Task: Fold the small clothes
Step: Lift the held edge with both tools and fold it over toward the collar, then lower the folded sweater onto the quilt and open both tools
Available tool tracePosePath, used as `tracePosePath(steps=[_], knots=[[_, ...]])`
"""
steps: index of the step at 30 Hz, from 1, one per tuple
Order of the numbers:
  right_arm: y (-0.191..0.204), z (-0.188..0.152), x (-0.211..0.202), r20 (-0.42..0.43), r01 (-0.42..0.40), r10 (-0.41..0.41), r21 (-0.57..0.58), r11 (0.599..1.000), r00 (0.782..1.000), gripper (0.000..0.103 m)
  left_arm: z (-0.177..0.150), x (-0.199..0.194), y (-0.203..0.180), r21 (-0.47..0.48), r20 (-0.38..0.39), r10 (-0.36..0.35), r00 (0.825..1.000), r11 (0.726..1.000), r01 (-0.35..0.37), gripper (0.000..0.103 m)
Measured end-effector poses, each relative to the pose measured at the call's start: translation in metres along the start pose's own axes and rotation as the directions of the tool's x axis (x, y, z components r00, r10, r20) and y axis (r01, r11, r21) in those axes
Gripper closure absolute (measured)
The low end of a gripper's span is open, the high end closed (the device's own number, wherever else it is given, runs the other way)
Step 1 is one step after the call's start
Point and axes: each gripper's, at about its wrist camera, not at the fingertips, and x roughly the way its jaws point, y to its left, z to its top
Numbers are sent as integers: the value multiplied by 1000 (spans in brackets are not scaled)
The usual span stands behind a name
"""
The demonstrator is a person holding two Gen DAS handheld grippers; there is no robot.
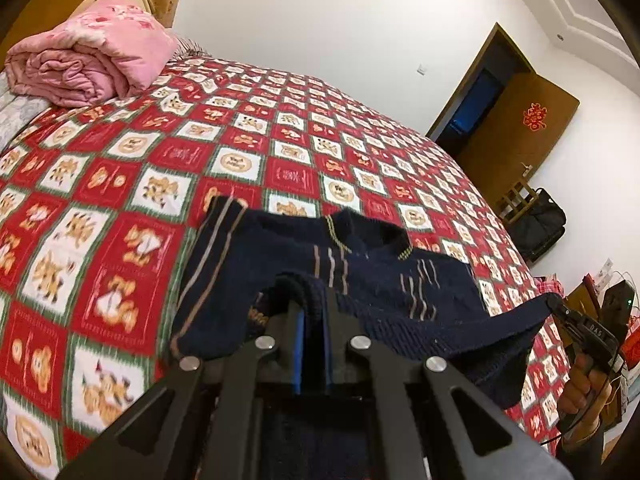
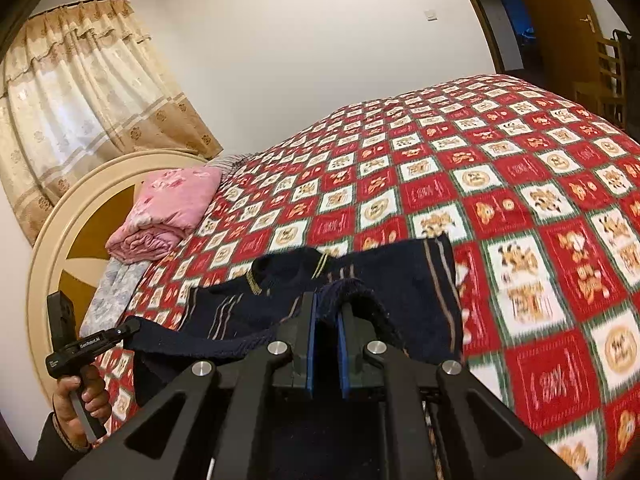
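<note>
Left wrist view: the left hand-held gripper is clamped on the hem of a navy sweater, knit pinched between its blue pads. The sweater runs away toward 12 o'clock across the bed, collar farthest off, one striped sleeve out at 10 o'clock. At 3 o'clock the right hand-held gripper pinches the hem's other corner, so the hem hangs taut between the two, its long axis running 9 to 3. That unit carries letters that seem to read "DAS". A red paper character hangs on the door at 2 o'clock.

Right wrist view: the right hand-held gripper is likewise clamped on the hem, the sweater's body ahead at 12 o'clock. The left one, at 9 o'clock, reads "GenRobot.AI". Both hands look equally near; any fold toward the collar would carry the hem toward 12 o'clock.
</note>
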Motion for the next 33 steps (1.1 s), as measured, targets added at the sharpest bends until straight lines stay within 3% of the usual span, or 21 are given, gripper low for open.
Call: tracePosePath(steps=[16, 19, 21, 23, 26, 28, 31, 33], knots=[[-51, 43, 136, -117, 82, -75, 50, 995, 990, 94, 44, 120, 45, -164, -145, 8, 989, 986, -32, 93], [-72, 46, 164, -175, 85, -59, 146, 986, 983, 92, 43, 134, 54, -222, -152, 10, 988, 974, -44, 88], [-83, 47, 170, -163, 149, -122, 160, 976, 979, 75, 40, 138, 60, -263, -161, -12, 987, 964, -31, 88], [-89, 45, 163, -142, 161, -137, 171, 972, 980, 56, 38, 135, 60, -258, -158, -4, 987, 965, -37, 86], [-86, 38, 141, -114, 136, -122, 127, 982, 986, 54, 35, 117, 58, -237, -117, 28, 993, 970, -56, 71], [-75, 30, 126, -101, 148, -143, 42, 988, 984, 54, 38, 96, 60, -231, -50, 63, 997, 970, -73, 47], [-62, 17, 107, -120, 113, -115, -24, 993, 986, 54, 46, 64, 59, -199, 45, 132, 990, 973, -121, 42], [-56, 11, 104, -147, 95, -100, -42, 995, 984, 54, 48, 59, 53, -149, 56, 176, 983, 975, -166, 42]])
